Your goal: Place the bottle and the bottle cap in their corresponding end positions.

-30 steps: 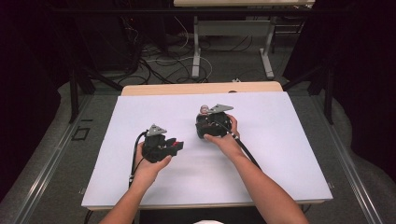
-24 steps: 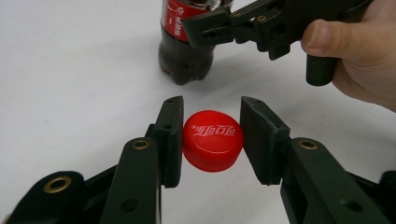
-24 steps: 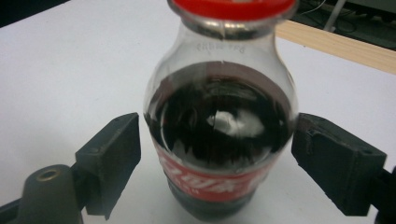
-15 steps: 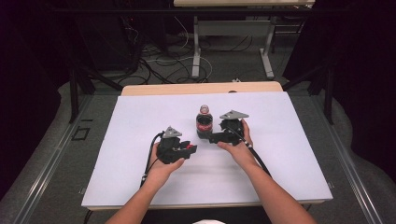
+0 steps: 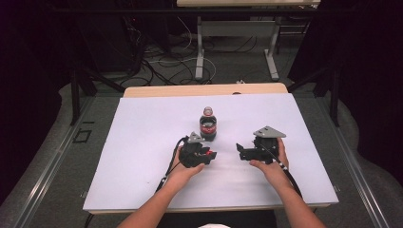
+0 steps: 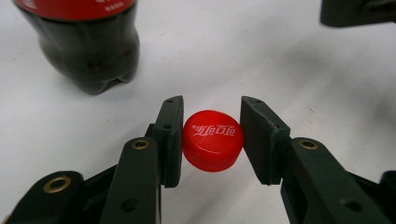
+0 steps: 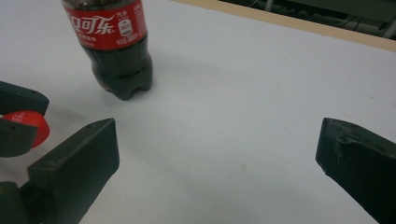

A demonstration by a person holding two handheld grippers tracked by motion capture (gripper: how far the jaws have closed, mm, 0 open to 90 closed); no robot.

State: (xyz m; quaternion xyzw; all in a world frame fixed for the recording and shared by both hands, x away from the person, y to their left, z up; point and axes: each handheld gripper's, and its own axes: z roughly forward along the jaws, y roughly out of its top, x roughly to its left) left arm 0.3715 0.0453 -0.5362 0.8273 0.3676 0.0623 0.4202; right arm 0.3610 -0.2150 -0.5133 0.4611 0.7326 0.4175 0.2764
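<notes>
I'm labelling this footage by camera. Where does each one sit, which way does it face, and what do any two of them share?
High view: above the person's side, facing forward and down on the white table; both forearms, left hand-held gripper and right hand-held gripper show.
Left gripper view: rides the left hand-held gripper, looking along its jaws at the red bottle cap between them.
Right gripper view: rides the right hand-held gripper, its jaws wide apart, facing the table.
Shared: all three show the cola bottle and the cap.
</notes>
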